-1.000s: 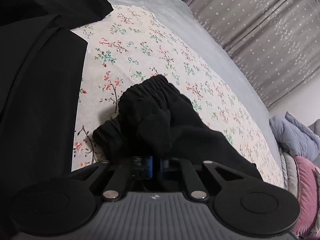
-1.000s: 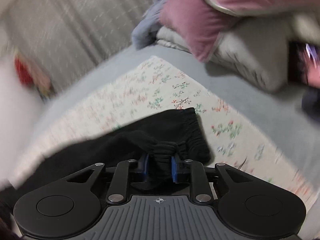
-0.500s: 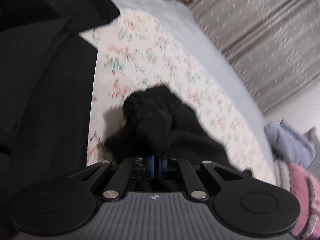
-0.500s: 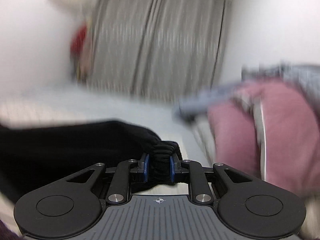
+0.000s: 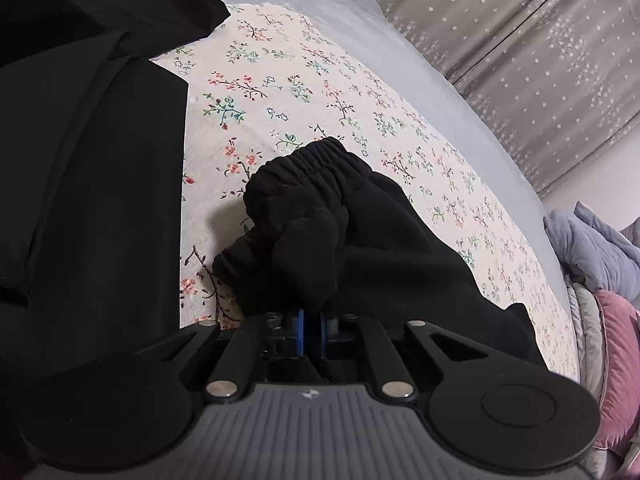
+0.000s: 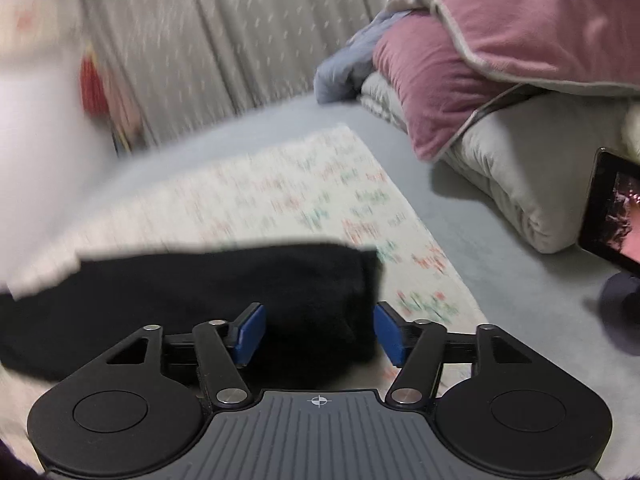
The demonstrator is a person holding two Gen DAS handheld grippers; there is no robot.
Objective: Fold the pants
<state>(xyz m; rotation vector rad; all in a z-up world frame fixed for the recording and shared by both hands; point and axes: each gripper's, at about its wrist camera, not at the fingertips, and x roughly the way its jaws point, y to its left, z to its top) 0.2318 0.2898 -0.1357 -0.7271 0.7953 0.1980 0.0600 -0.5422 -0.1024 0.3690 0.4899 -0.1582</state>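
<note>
The black pants point(image 5: 360, 240) lie bunched on a floral cloth point(image 5: 280, 92) on the bed, with the elastic waistband point(image 5: 316, 160) facing away. My left gripper point(image 5: 311, 330) is shut on a fold of the black pants. In the right wrist view a flat part of the pants point(image 6: 240, 292) lies on the floral cloth point(image 6: 280, 200). My right gripper point(image 6: 318, 334) is open, its blue pads point(image 6: 250, 332) spread on either side of the fabric's end.
Other black garments point(image 5: 80, 140) lie folded to the left. Grey bedding point(image 6: 500, 248) surrounds the cloth. Pink and grey pillows point(image 6: 480, 60) and a lit tablet point(image 6: 616, 216) lie at the right. Grey curtains point(image 5: 540, 60) hang behind.
My right gripper swung up and back down with the pants, then opened and let go of the fabric. My left gripper stayed shut on the pants, nearly in place.
</note>
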